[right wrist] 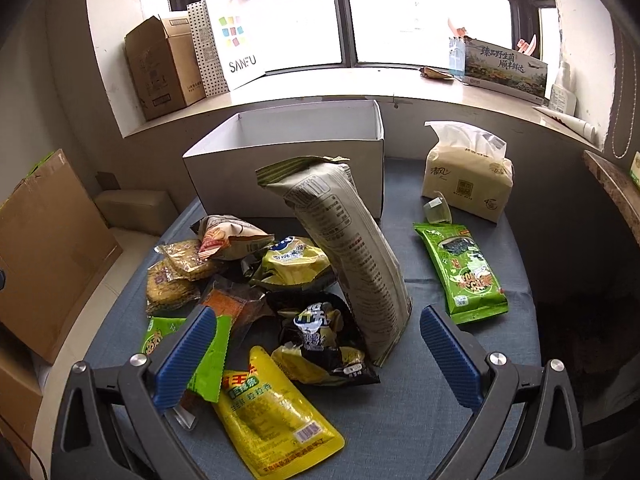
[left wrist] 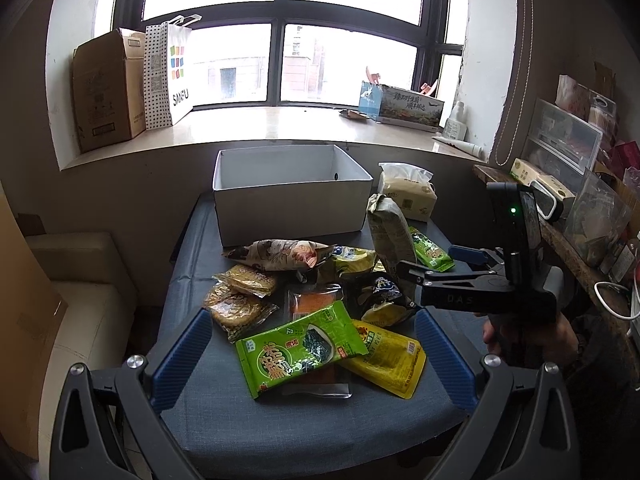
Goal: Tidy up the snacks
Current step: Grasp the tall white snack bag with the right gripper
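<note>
Looking along our left gripper (left wrist: 314,354), we see its blue fingers (left wrist: 182,360) spread wide with nothing between them; they hang over the near part of the snack heap, above a green seaweed packet (left wrist: 300,350) that overlaps a yellow pouch (left wrist: 386,356). Our right gripper (right wrist: 318,354) is just as wide open and holds nothing. Between its fingers (right wrist: 450,358) lie a black-and-yellow chip bag (right wrist: 324,344) and the foot of a tall grey-green bag (right wrist: 352,256), which stands tilted, leaning toward the box behind it. From the left camera we also see that right gripper from the side (its tips close beside the tall bag, though we cannot tell whether they touch it).

Farther out, the heap spreads over the blue-grey table (right wrist: 400,420): an orange packet (left wrist: 316,302), two clear packs of golden cakes (left wrist: 242,296), a crumpled printed bag (left wrist: 280,254) and another yellow chip bag (right wrist: 294,264). A second green seaweed packet (right wrist: 464,272) lies apart on the right side. Behind the snacks stands an open white box (left wrist: 292,200), with a tissue pack (right wrist: 468,176) to its right. Beyond that runs the windowsill (left wrist: 280,124), carrying a cardboard carton (left wrist: 108,88), a white paper shopping bag (left wrist: 180,68) and a printed gift box (left wrist: 404,106).
</note>
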Demonstrator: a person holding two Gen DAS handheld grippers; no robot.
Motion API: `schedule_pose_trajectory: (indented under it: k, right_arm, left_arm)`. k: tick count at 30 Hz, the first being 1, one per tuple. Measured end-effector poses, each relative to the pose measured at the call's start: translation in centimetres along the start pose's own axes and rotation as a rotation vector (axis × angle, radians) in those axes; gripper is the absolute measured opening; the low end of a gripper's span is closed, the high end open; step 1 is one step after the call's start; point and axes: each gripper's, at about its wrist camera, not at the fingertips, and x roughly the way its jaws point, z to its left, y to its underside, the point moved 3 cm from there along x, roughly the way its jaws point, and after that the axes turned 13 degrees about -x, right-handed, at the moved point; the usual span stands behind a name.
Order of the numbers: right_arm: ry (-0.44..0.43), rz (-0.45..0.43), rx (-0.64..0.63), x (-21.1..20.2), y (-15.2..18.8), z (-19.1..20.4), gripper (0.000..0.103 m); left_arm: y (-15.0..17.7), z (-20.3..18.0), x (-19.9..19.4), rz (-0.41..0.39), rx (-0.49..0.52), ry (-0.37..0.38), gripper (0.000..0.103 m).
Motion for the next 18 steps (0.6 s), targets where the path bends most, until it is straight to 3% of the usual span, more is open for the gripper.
schedule_pose_trajectory:
  k: [4, 8, 10, 11, 15, 18]
  right_arm:
    - [0.053, 0.006, -0.037, 3.8, -1.4, -1.2, 0.103]
    - [0.037, 0.06, -0.055, 7.8, -1.7, -2.0, 0.102]
    - [0.028, 0.084, -0.053, 9.1, -1.6, -2.2, 0.078]
    - [0.032, 0.102, -0.054, 9.5, -1.6, -2.3, 0.061]
    - [-0.018, 0.083, -0.02, 9.5, -1.7, -3.0, 0.047]
    - [-0.033, 0.068, 0.003, 8.6, -1.7, -3.6, 0.042]
  left_arm:
    - [-0.1, 0.2, -0.2, -0.01, 0.003, -0.022, 0.103]
    - [0.0, 0.4, -0.2, 0.0, 0.003, -0.027, 0.103]
    - [0.0, 0.4, -0.4, -0.003, 0.007, -0.024, 0.103]
    - [0.0, 0.4, -0.4, -0.003, 0.012, -0.027, 0.103]
    - [0.0, 0.3, -0.3, 0.003, 0.017, -0.031, 0.103]
    - [0.0, 0.5, -0.1, 0.009, 0.009, -0.025, 0.103]
